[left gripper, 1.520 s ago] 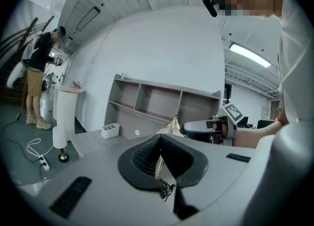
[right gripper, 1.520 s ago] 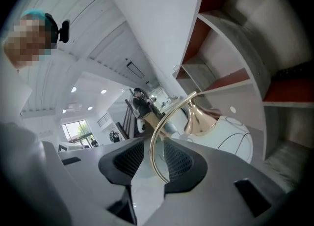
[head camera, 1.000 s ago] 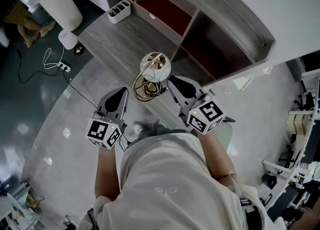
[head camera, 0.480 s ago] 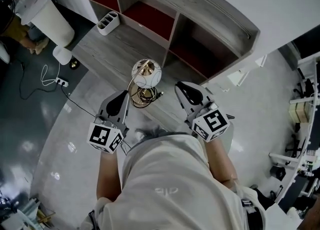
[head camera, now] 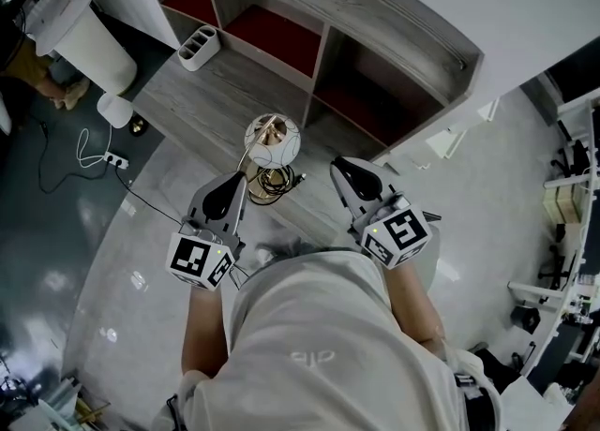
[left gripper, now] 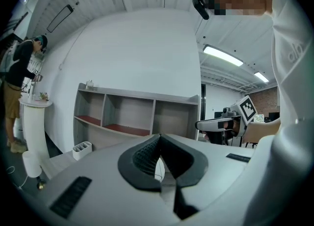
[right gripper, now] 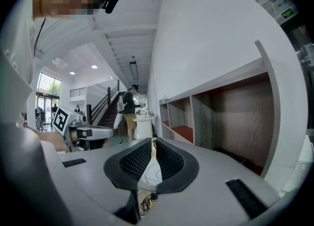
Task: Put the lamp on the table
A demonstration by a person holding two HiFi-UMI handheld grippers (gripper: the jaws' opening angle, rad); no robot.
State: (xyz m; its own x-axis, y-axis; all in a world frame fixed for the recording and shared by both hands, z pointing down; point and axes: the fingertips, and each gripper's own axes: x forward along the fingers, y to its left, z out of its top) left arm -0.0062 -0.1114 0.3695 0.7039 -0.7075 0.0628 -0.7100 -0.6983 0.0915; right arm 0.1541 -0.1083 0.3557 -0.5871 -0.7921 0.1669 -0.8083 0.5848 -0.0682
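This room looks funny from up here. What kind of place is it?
Probably a lab or studio: a lamp on a curved table with shelves, a cable across the shiny floor, equipment racks at the right.

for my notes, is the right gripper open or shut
Shut: in the right gripper view the right gripper has its pad tips together, nothing between them.

The lamp [head camera: 272,143] stands near the grey table's [head camera: 202,101] front edge. A white divided holder [head camera: 199,48] sits at its left end.

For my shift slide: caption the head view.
Globe lamp standing on the grey table, left gripper and right gripper either side, jaws shut, neither holding it.
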